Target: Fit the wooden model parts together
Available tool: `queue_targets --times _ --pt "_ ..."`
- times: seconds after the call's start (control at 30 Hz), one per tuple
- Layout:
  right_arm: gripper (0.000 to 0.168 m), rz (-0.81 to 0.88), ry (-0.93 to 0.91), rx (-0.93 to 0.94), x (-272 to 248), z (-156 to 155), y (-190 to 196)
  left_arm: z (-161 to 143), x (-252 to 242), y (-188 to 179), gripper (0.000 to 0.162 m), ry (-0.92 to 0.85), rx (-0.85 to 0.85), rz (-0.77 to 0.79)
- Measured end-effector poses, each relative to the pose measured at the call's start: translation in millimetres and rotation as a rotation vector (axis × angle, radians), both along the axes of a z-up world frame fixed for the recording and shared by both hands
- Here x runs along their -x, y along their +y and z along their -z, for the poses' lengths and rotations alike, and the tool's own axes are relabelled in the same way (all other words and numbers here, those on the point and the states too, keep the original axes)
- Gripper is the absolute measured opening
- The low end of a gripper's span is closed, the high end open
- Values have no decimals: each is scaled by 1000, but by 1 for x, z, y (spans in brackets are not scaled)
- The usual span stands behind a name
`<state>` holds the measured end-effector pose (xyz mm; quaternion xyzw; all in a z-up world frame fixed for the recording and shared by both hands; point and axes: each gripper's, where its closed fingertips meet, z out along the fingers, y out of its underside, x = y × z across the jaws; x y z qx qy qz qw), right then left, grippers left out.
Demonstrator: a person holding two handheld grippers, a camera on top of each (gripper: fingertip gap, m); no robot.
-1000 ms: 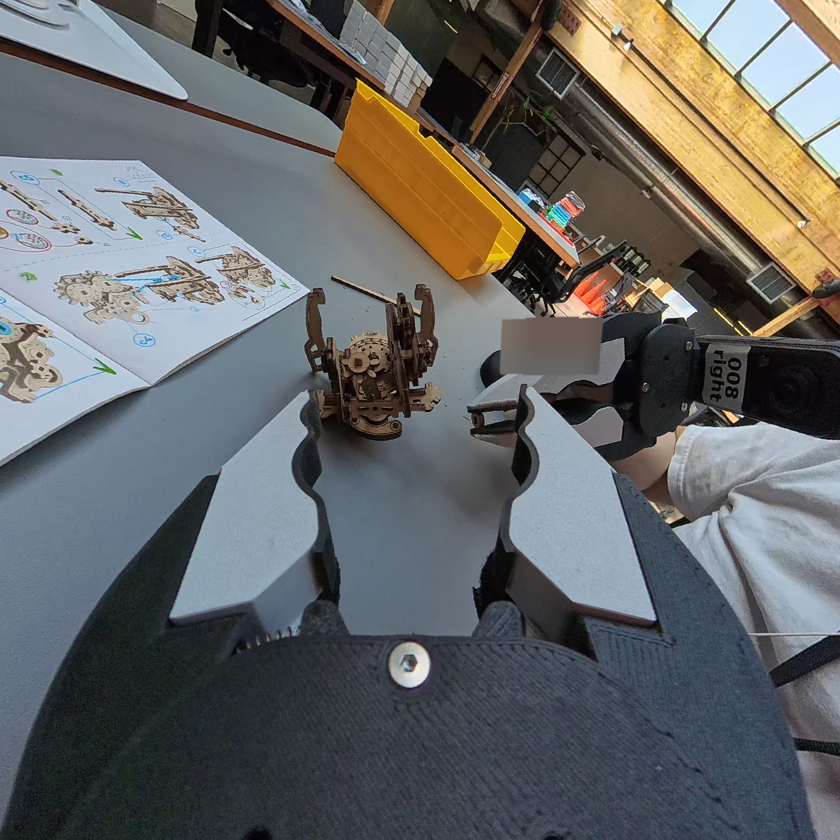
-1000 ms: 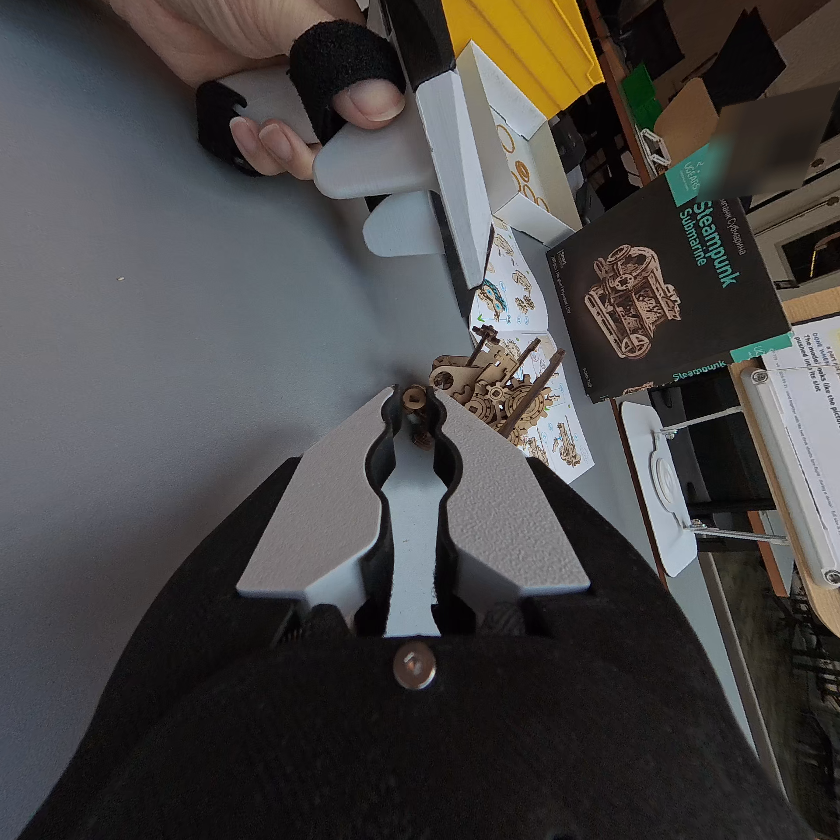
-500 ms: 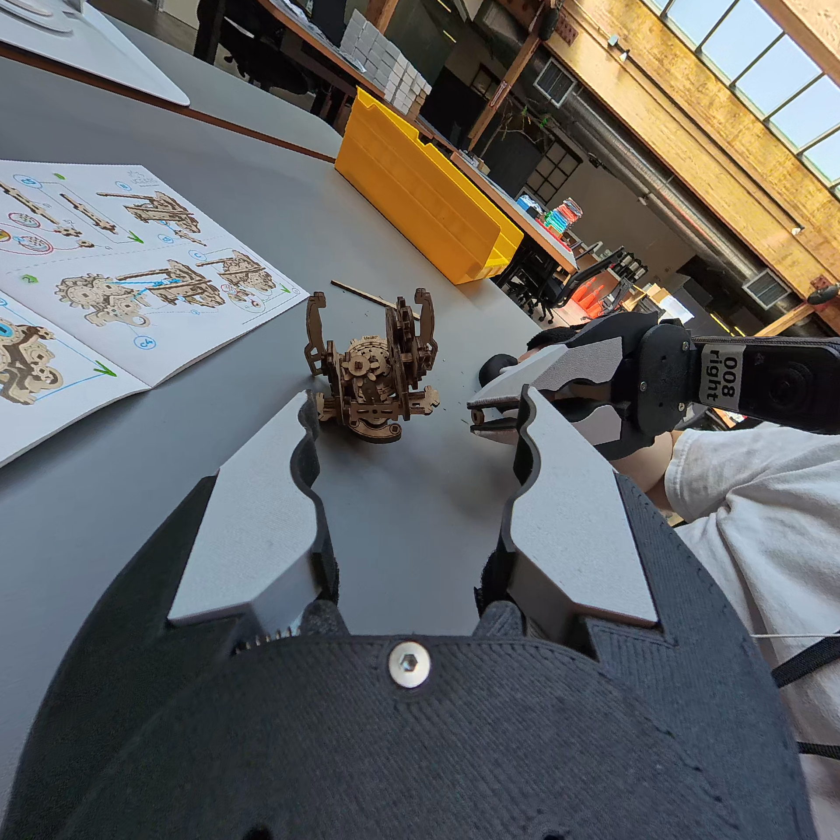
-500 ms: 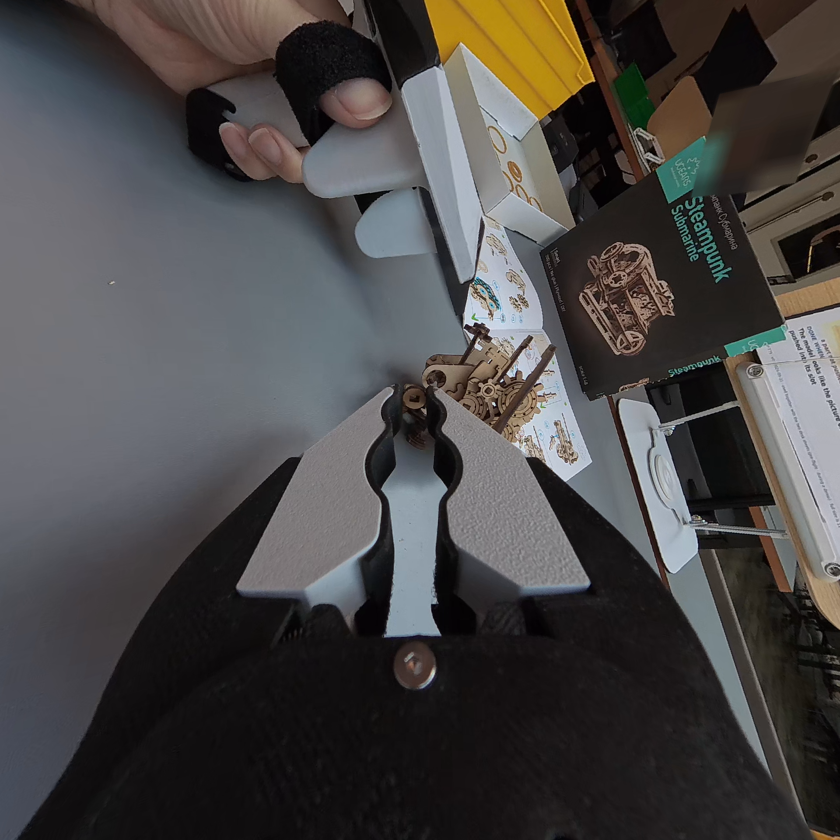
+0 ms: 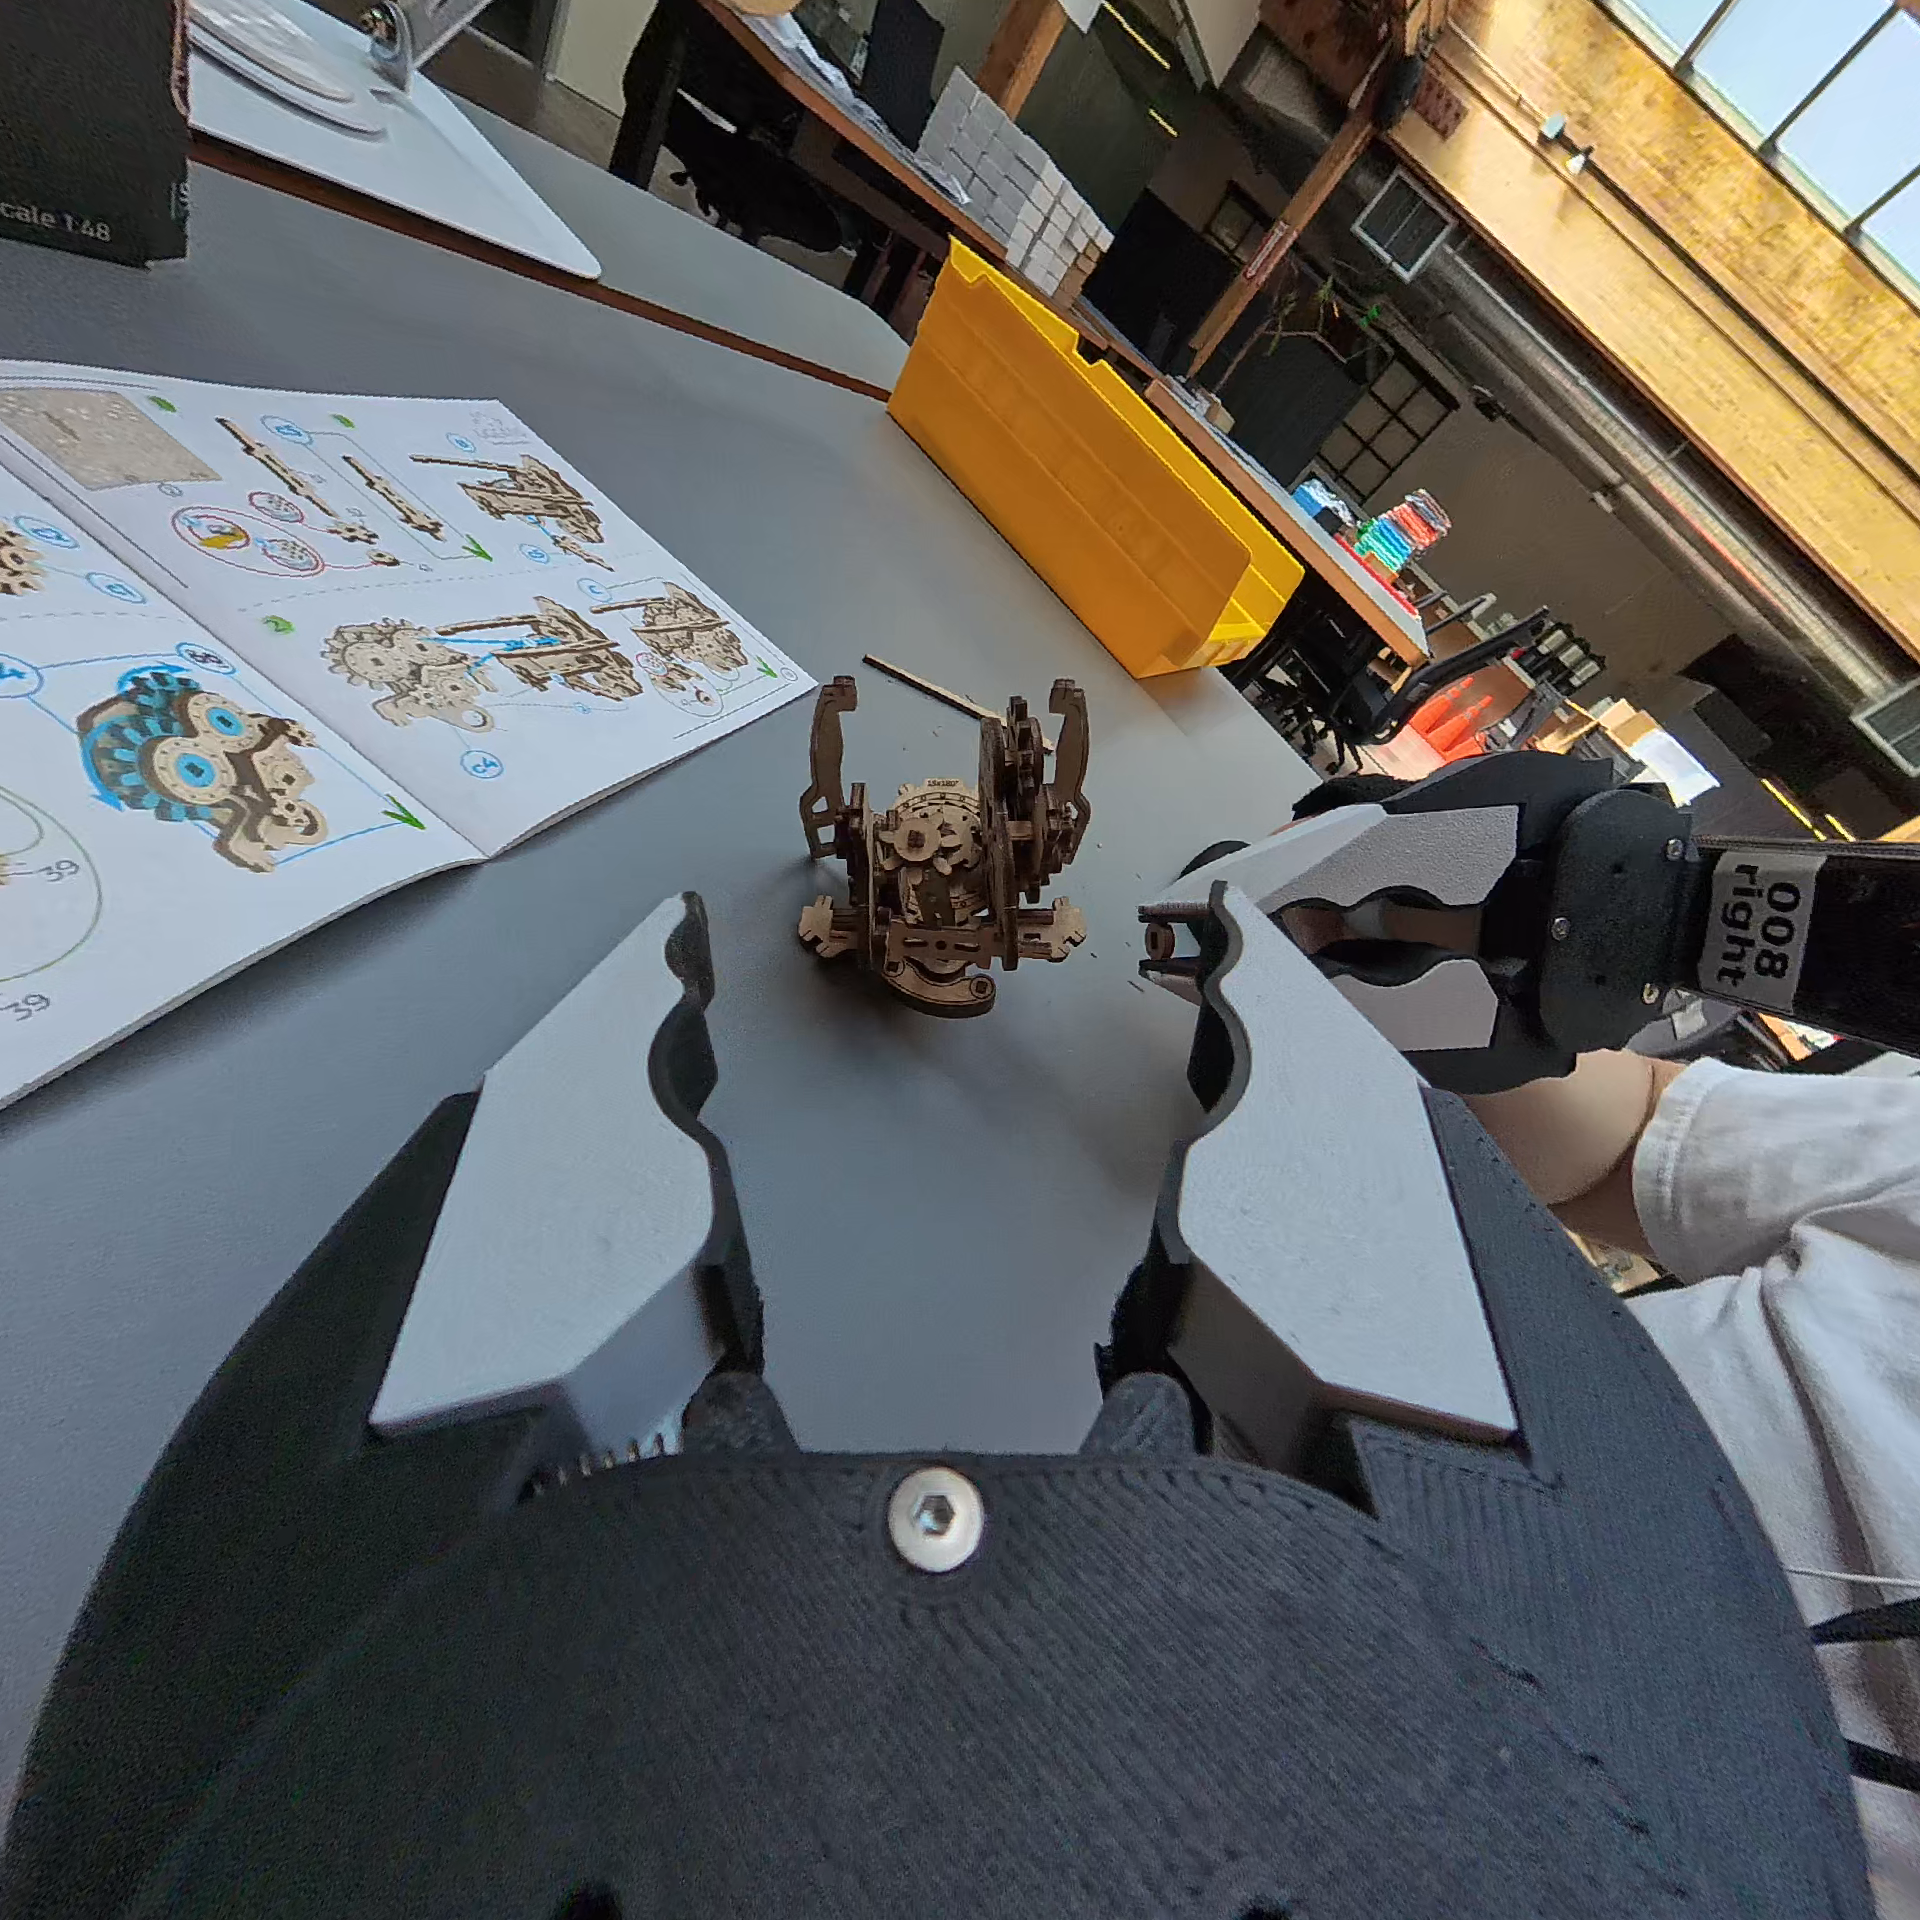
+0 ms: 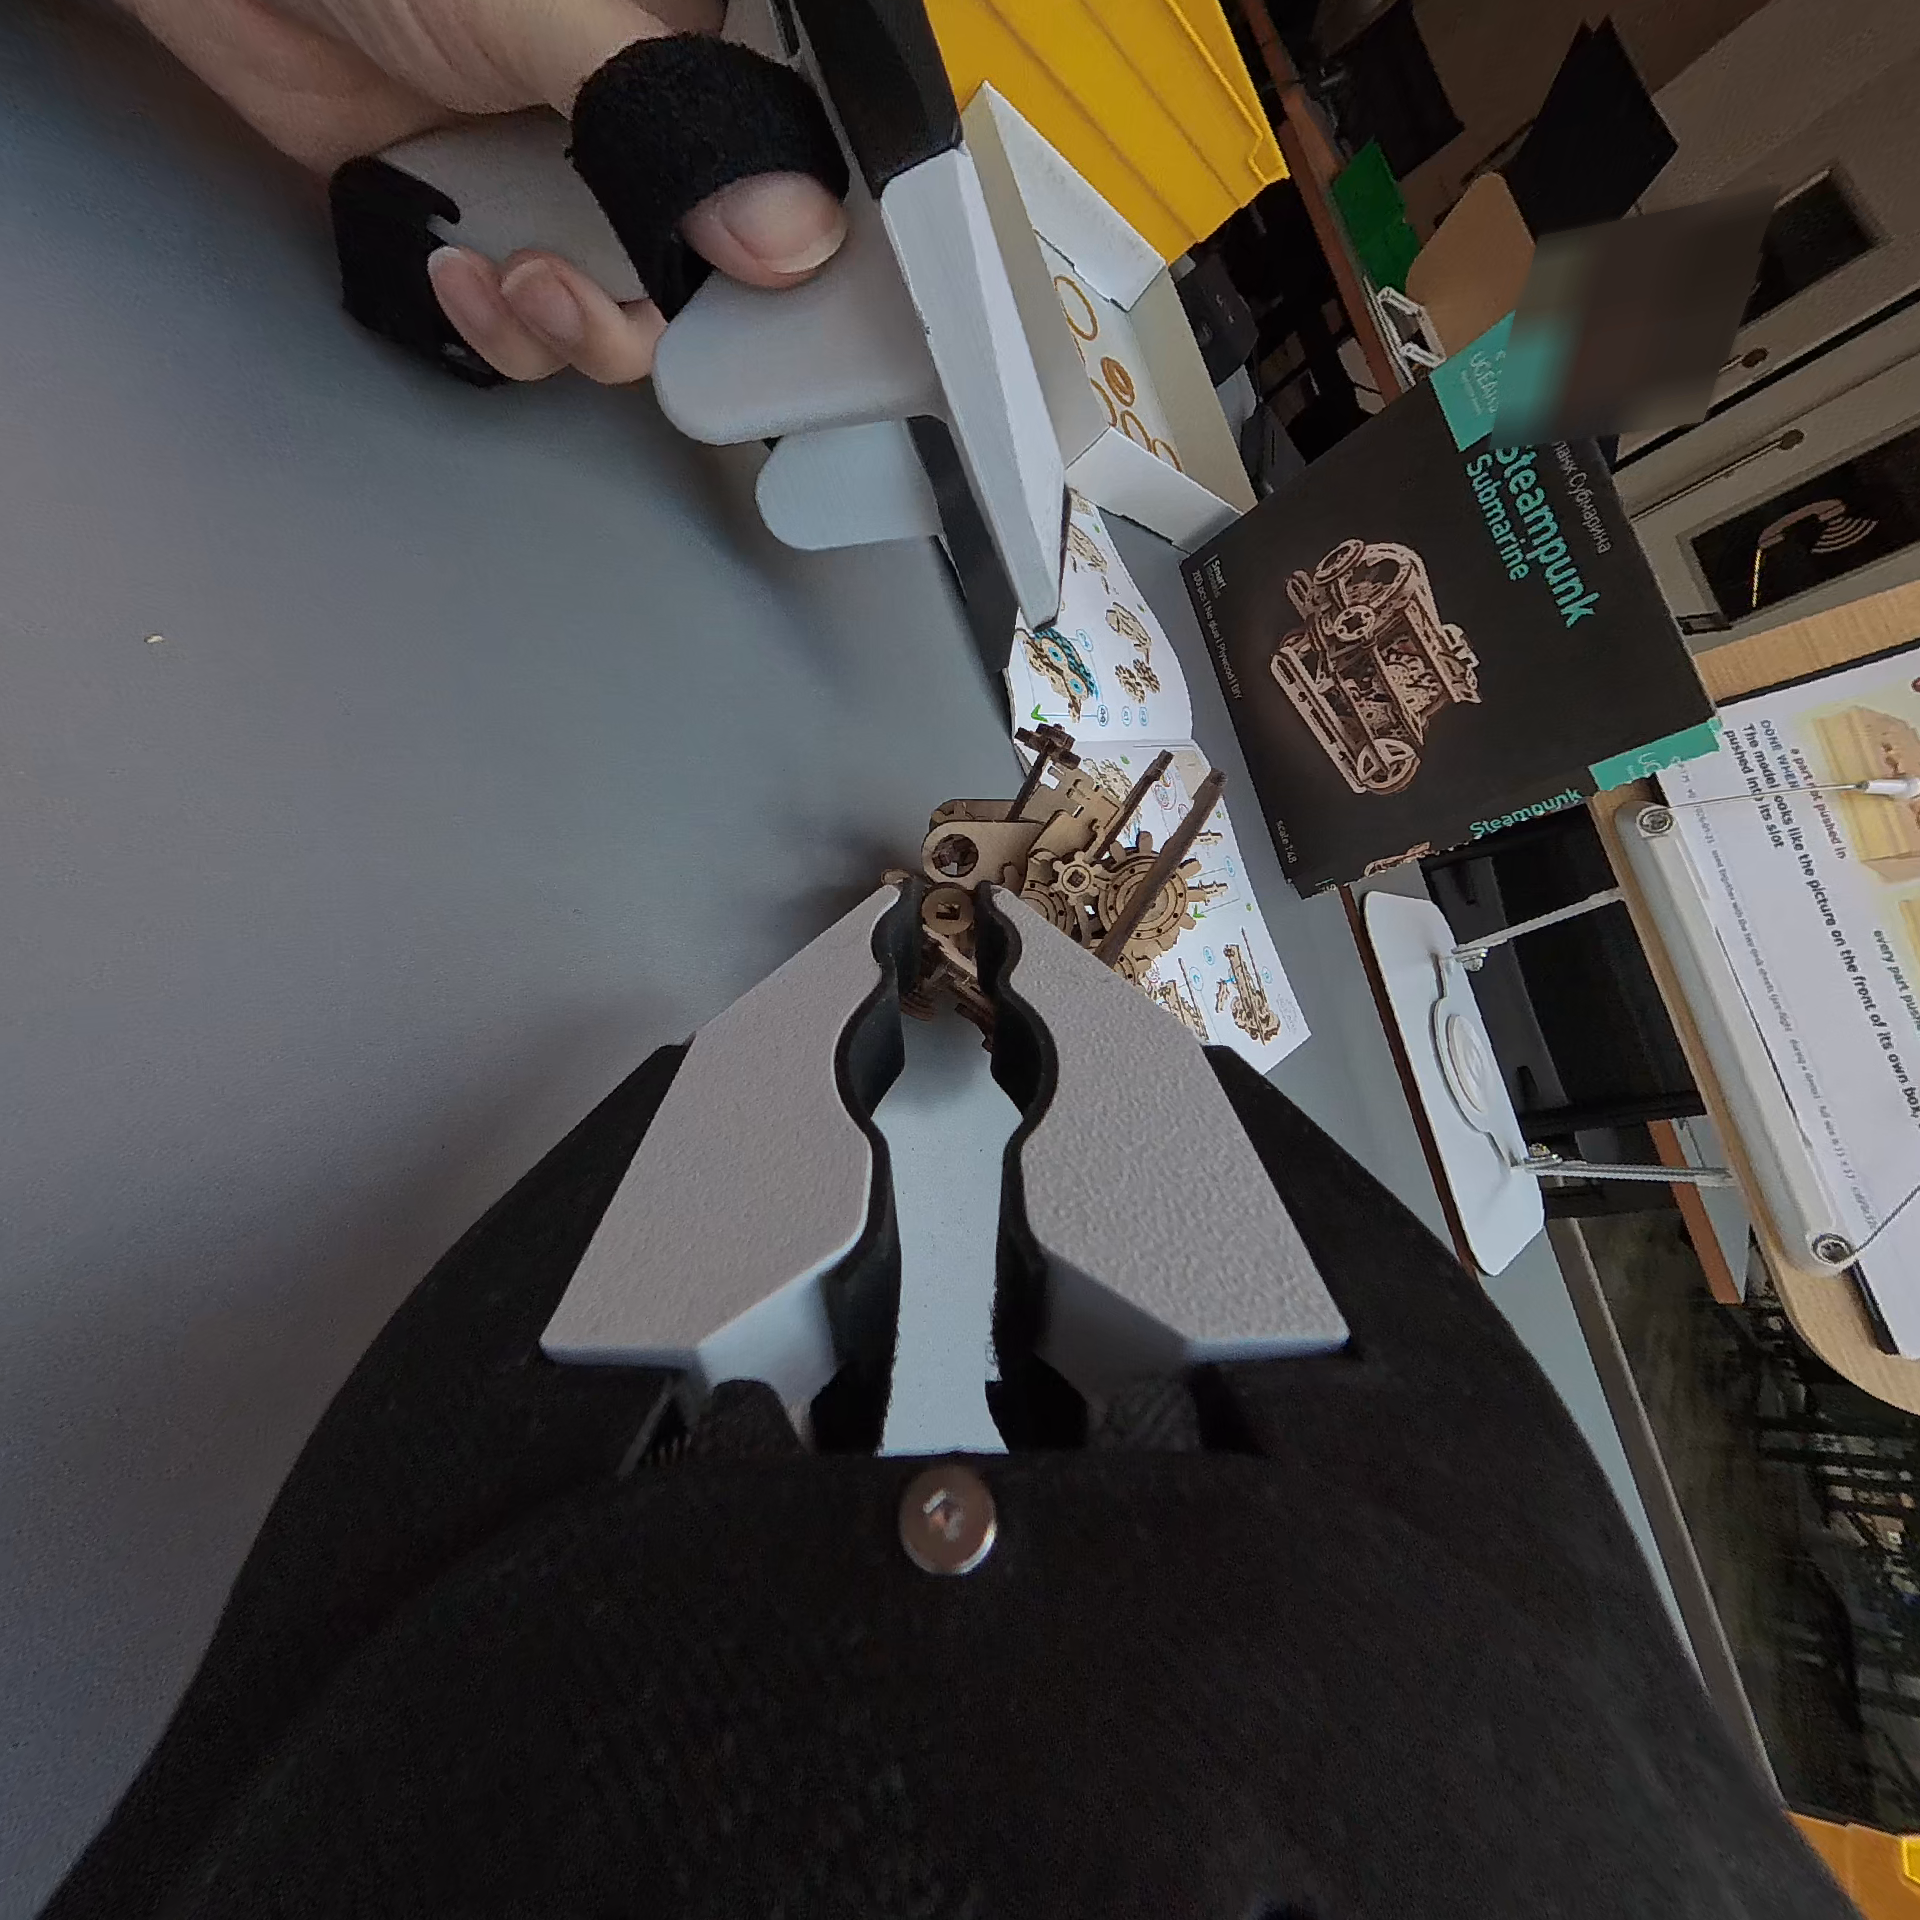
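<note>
The brown laser-cut wooden gear model (image 5: 940, 862) stands upright on the matte grey tabletop (image 5: 935, 1195). The left claw (image 5: 951, 940) gapes wide, empty, just short of it. The right claw (image 6: 948, 914), beside the model, pinches a small round wooden piece (image 6: 943, 912). Risk: misaligned insertion could tip the unsteadied model or snap its thin plywood prongs.

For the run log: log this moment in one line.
left gripper: open, empty | right gripper: shut on small wooden part | wooden model: on table, ungripped
</note>
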<state>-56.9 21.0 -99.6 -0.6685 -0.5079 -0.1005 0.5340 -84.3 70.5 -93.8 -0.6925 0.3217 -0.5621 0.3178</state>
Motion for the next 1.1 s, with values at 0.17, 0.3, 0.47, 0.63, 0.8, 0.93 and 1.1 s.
queue_targets --times 0.17,0.3,0.47,0.63,0.8,0.93,1.1 --pt "8 5 -29 2 2 6 3 1 1 2 92 -4 23 -5" --pt "8 12 -66 7 3 12 8 7 -5 -3 92 39 24 42" --pt "8 24 -79 -7 3 11 12 13 -11 -9 94 92 -9 100" --pt "8 23 -85 -2 4 13 14 19 -14 -10 93 183 -129 120" --pt "8 19 -87 1 6 14 16 26 -17 -13 93 226 -137 146" --pt "8 19 -88 -4 7 13 16 27 -19 -17 92 228 -147 177" --pt "8 21 -110 -7 6 14 17 31 -22 -20 94 253 -155 208"
